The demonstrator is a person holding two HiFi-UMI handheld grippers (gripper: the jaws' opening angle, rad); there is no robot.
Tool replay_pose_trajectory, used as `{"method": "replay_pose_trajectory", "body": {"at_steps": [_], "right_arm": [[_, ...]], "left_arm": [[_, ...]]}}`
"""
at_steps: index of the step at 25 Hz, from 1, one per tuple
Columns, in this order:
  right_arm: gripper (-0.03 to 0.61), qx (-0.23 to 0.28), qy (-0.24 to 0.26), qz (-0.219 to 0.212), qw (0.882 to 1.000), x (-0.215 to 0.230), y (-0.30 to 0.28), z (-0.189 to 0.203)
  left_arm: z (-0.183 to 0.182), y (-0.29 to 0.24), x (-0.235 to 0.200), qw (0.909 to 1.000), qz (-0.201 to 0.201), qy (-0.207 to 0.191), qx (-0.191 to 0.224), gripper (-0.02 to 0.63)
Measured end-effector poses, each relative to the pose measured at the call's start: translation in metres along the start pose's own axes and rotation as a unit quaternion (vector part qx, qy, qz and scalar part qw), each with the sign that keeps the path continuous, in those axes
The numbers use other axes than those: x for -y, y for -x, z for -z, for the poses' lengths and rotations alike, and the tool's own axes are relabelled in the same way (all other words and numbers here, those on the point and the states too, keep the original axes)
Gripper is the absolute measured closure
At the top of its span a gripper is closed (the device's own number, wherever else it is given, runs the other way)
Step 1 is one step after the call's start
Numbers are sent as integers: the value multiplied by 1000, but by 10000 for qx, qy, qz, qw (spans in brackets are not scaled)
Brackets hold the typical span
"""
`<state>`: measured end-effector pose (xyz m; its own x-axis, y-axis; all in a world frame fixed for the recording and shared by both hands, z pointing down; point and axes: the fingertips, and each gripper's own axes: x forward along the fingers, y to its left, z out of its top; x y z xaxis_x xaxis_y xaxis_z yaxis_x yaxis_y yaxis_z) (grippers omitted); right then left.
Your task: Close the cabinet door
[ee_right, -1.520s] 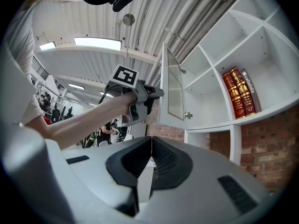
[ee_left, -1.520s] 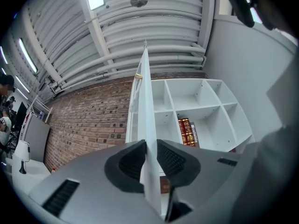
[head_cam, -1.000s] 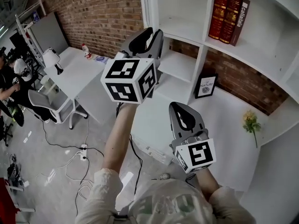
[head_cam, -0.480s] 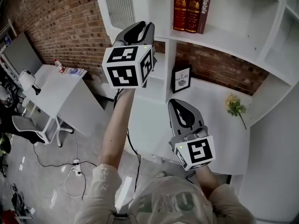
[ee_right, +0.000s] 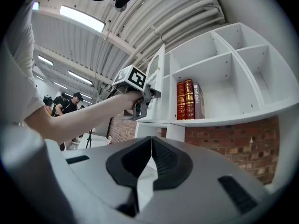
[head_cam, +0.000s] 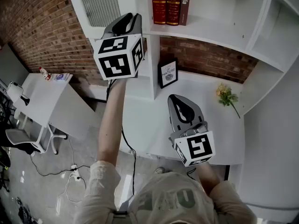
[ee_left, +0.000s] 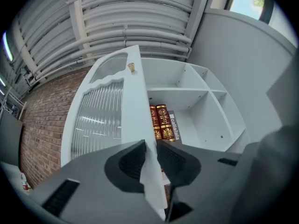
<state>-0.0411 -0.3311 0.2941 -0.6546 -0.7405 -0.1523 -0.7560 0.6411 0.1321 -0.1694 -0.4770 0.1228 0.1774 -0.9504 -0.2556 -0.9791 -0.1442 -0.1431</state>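
The white cabinet door (ee_left: 100, 120) with ribbed glass and a brass knob (ee_left: 131, 67) stands open, swung out from the white shelf unit (ee_left: 205, 106). My left gripper (ee_left: 150, 146) is raised to it, and the door's free edge runs between its pads. The jaws have just been closing on that edge and are shut on it. In the head view the left gripper (head_cam: 127, 21) sits right of the door (head_cam: 100, 3). My right gripper (head_cam: 180, 104) hangs lower over the white counter (head_cam: 149, 125), shut and empty (ee_right: 151, 141).
Red books (head_cam: 168, 3) stand in the compartment behind the door. A framed picture (head_cam: 168, 72) and a yellow flower (head_cam: 225, 96) lie on the counter below. The brick wall (head_cam: 42, 27) and a white desk (head_cam: 42, 97) with a bottle (head_cam: 43, 73) are left.
Both grippers have come closer to the shelf unit, the left one up and leftward in the picture. The ribbed-glass door has come into the head view beside the left gripper.
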Motion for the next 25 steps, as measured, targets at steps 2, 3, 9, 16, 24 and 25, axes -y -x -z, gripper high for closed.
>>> {"method": "replay_pose_trajectory", "body": {"at_steps": [2, 3, 9, 16, 24, 25], "right_arm": [[563, -27, -7, 32, 10000, 4, -1, 3], [563, -34, -13, 47, 10000, 5, -2, 4], [561, -30, 6, 89, 10000, 9, -6, 7], [562, -88, -7, 307, 9995, 26, -5, 12], [562, -201, -98, 485, 9986, 36, -6, 25], [561, -208, -98, 507, 9985, 37, -6, 26]], "left_arm": [[2, -7, 1, 10000, 30, -1, -26, 528], [3, -9, 1, 10000, 54, 10, -42, 528], [6, -25, 3, 9999, 111, 38, -92, 531], [12, -41, 2, 9999, 67, 122, -102, 535], [16, -58, 2, 9999, 27, 21, -159, 538], [17, -59, 2, 9999, 24, 15, -158, 539]]}}
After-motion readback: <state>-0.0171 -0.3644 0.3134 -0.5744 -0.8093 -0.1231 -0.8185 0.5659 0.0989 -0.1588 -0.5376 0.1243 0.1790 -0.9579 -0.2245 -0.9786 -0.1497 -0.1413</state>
